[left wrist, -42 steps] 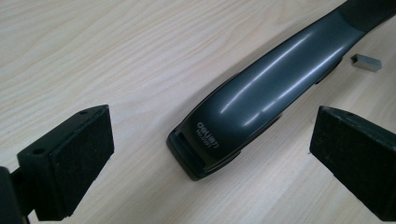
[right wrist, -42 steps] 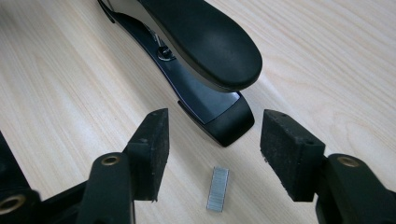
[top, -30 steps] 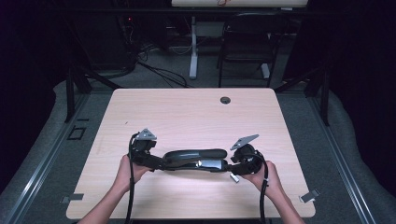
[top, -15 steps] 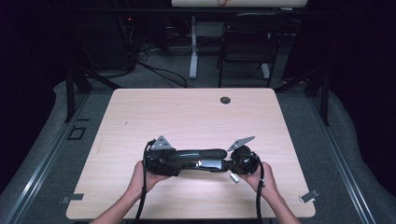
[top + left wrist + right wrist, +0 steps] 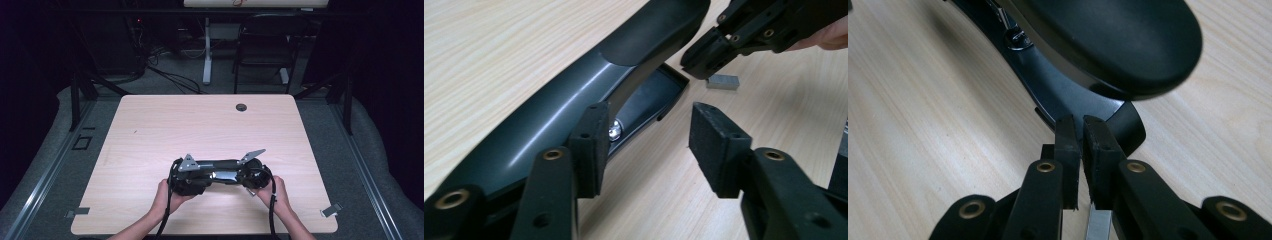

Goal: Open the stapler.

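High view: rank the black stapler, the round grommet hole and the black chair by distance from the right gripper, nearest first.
1. Black stapler: right at the right gripper, near table edge.
2. Round grommet hole: far table edge.
3. Black chair: on the floor beyond the table.

Stapler (image 5: 574,110) rear past frame edge

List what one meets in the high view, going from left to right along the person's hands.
Left hand → left hand-held gripper → black stapler → right hand-held gripper → right hand.
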A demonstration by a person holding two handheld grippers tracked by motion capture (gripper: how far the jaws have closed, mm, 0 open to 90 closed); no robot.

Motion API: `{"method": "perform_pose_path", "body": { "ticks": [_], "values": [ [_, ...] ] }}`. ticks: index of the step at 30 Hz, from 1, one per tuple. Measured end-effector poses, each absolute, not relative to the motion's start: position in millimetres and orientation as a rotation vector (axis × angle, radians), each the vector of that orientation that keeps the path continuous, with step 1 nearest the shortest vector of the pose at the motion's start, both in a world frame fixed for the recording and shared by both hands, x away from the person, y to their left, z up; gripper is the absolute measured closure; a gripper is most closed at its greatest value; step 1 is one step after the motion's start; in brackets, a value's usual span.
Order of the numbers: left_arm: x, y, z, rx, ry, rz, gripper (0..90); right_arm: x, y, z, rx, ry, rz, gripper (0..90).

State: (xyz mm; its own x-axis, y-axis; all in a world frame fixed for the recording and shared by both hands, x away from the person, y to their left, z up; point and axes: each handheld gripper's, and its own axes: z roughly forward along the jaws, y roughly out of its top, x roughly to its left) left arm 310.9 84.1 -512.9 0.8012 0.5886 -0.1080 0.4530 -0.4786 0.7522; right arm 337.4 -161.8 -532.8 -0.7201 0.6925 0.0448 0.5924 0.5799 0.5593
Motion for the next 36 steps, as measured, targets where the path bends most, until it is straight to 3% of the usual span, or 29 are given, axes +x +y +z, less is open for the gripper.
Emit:
{"method": "perform_pose_path", "body": {
  "ticks": [12, 18, 29, 36],
  "values": [
    [309.1, 62.2, -534.4, 2.142, 0.807, 0.244, 81.4, 340.3, -152.9, -539.1, 1.085, 2.613, 0.796, 85.9],
    [310.4, 55.4, -540.9, 2.085, 0.835, 0.206, 89.8, 342.8, -151.3, -541.7, 1.081, 2.607, 0.736, 87.1],
    [319.8, 40.6, -556.3, 2.024, 0.931, 0.220, 90.0, 342.6, -150.2, -546.2, 1.090, 2.577, 0.716, 85.3],
    [322.2, 37.1, -559.6, 1.981, 0.941, 0.229, 90.0, 340.7, -151.3, -547.5, 1.095, 2.568, 0.745, 90.0]
  ]
}}
